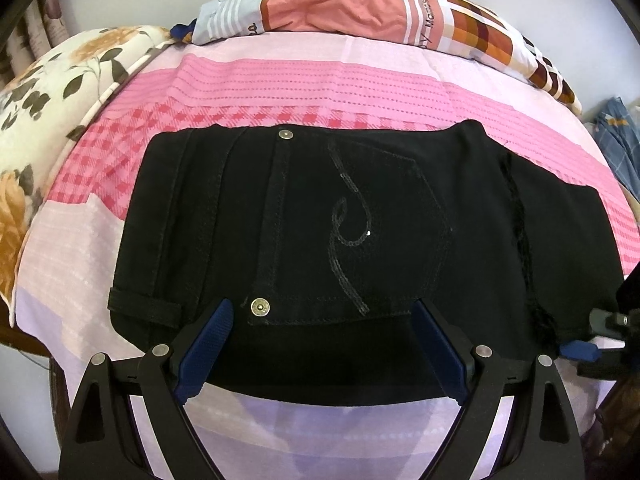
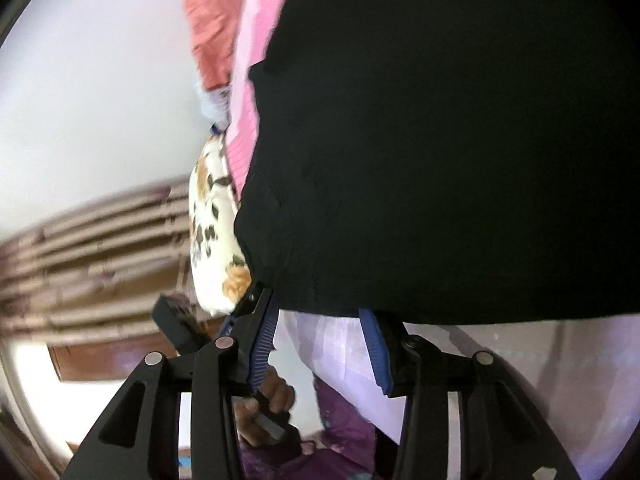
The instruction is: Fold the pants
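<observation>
Black pants (image 1: pixel 360 216), folded into a broad rectangle, lie flat on the pink and lilac bed sheet (image 1: pixel 280 84), back pocket with a sequin swirl facing up. My left gripper (image 1: pixel 322 340) hovers open over their near edge, one blue pad on each side of the pocket's lower rim, touching nothing. My right gripper (image 1: pixel 580 350) sits at the pants' near right corner. In the right wrist view, rolled on its side, the pants (image 2: pixel 440 140) fill the upper right. The right gripper (image 2: pixel 316 316) has its pads apart at the cloth's edge, with lilac sheet showing between them.
A floral pillow (image 1: pixel 48 92) lies at the far left of the bed and an orange patterned pillow (image 1: pixel 360 12) along the far side by the wall. Blue checked cloth (image 1: pixel 616 136) lies off the right edge. A hand (image 2: pixel 276 396) and brown curtains (image 2: pixel 100 240) appear in the right wrist view.
</observation>
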